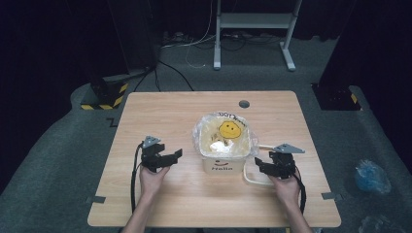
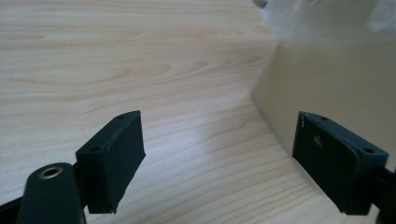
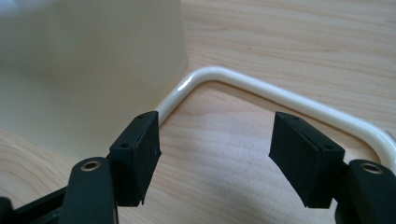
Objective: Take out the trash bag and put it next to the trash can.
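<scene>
A cream bucket (image 1: 222, 162) lined with a clear plastic bag (image 1: 201, 133) bearing a yellow smiley face stands mid-table. Its white handle (image 1: 250, 177) lies flat on the wood to its right. My left gripper (image 1: 176, 155) rests left of the bucket, open, with nothing between its jaws; its own view has the bucket wall (image 2: 327, 84) just right of the left gripper (image 2: 219, 158). My right gripper (image 1: 258, 165) sits right of the bucket, open over the handle. In the right gripper view, the handle (image 3: 280, 95) bends past the right gripper (image 3: 215, 144) beside the bucket wall (image 3: 93, 60).
The wooden table (image 1: 160, 111) has a round grommet hole (image 1: 244, 104) near its far edge. A white stand (image 1: 252, 29) and cables lie on the floor beyond. A crumpled blue plastic bag (image 1: 371, 175) lies on the floor at right.
</scene>
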### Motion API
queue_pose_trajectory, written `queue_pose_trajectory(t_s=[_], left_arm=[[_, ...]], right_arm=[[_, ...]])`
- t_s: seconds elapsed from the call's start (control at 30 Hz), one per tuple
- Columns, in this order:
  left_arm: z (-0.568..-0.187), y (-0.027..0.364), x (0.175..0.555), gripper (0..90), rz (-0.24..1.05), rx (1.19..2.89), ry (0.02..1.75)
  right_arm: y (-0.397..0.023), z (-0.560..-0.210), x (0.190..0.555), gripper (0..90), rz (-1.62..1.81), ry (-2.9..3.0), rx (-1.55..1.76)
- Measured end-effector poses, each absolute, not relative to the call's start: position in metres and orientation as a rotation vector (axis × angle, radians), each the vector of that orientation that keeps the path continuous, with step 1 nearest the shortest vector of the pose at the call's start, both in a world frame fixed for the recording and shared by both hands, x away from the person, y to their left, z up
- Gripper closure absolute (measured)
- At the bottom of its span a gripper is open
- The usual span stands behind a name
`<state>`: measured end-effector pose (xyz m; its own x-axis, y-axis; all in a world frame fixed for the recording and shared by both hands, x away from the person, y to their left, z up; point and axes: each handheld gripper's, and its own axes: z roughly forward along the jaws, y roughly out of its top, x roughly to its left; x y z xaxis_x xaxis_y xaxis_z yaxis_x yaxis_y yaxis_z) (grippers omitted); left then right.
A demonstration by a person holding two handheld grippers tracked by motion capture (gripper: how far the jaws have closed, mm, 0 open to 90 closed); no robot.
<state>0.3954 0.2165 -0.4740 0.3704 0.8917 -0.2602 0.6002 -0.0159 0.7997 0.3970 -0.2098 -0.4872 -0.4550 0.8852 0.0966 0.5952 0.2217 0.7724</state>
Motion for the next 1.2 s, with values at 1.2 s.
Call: queue_pose_trajectory(t_s=[1.2], left_arm=[[-0.403,0.181,0.404,19.7,0.249,1.664,1.112]], right_arm=[[-0.191,-0.451,0.407,34.9,1.122,2.142,1.264]])
